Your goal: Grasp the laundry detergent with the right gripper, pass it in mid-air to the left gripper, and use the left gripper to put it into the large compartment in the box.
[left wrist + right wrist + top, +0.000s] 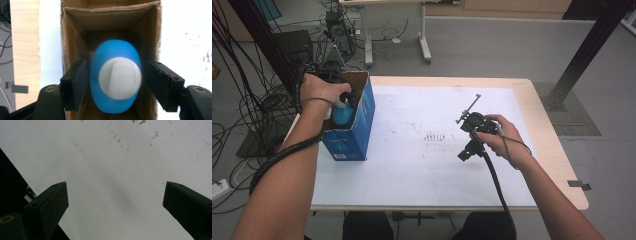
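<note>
Two grippers [115, 80] [115, 205], both agape

Box [75, 37] walls crowd blue bottle [115, 75]

No text can be read; the blue box [354, 131] bears a small white label on its side, too blurred to make out.

One blue cardboard box [354, 127], one blue bottle [115, 77] with one white cap [119, 78], two tools
</note>
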The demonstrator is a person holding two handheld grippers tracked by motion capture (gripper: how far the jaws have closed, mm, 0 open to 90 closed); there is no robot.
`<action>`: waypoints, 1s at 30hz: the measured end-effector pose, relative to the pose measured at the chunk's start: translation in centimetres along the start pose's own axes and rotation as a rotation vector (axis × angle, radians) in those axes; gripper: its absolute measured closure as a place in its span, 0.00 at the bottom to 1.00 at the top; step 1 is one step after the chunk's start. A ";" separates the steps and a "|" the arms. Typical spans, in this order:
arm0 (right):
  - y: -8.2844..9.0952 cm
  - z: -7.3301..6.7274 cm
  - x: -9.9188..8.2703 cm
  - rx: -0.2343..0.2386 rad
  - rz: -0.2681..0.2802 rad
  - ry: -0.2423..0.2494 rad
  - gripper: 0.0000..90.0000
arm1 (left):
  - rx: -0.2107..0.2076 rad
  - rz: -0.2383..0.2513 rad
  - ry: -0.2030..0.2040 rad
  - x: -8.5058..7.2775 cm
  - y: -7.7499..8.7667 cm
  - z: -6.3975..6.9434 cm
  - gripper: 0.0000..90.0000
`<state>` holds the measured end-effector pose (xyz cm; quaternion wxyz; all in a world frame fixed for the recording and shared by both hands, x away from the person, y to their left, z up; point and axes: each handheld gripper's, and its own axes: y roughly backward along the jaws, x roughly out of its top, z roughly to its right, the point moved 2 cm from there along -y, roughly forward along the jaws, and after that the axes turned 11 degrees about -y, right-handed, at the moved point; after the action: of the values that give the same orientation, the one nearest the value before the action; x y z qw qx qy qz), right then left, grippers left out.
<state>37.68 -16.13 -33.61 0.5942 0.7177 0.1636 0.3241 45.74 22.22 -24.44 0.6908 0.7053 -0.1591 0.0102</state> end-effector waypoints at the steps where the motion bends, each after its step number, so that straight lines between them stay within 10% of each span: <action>1: 0.0 0.1 0.0 -0.001 0.000 0.001 0.07 | 0.000 0.002 -0.005 0.0 0.3 0.1 0.37; 30: 0.5 0.2 0.4 -0.005 -0.008 -0.017 0.07 | -0.065 0.060 -0.146 0.2 6.2 3.3 0.14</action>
<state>38.00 -16.14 -33.05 0.5987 0.7184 0.1603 0.3160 43.77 19.03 -18.56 0.6993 0.6762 -0.2302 -0.0258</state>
